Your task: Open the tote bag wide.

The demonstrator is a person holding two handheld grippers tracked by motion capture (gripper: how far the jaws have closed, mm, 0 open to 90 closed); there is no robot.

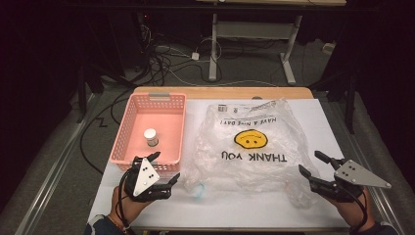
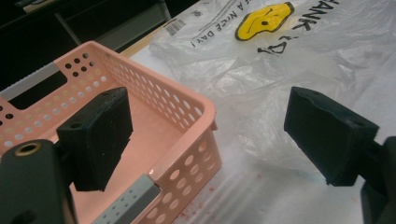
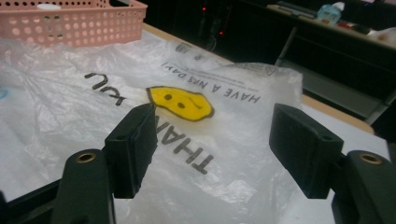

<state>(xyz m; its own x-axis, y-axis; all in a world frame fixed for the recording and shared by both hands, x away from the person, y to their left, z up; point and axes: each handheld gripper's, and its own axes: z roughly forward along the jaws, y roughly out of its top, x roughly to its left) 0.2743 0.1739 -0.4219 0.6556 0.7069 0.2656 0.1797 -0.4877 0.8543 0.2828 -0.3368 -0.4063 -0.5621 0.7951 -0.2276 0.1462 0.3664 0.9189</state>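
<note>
Black pads of my left tool [image 1: 165, 168] stand apart, empty, at the pink basket's [image 1: 124, 142] near corner; my right tool [image 1: 315, 166] is likewise spread wide and empty. Between them the clear plastic bag [image 1: 254, 147] lies flat on the bench [image 1: 323, 117], long axis running away from me. The right tool is nearer, at the bag's near-right edge. A small white jar [image 1: 151, 137] stands in the basket.

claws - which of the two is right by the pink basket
The left claw: it hangs open at the pink basket's near corner, while the right claw, also open, sits at the plastic bag's far edge.
</note>
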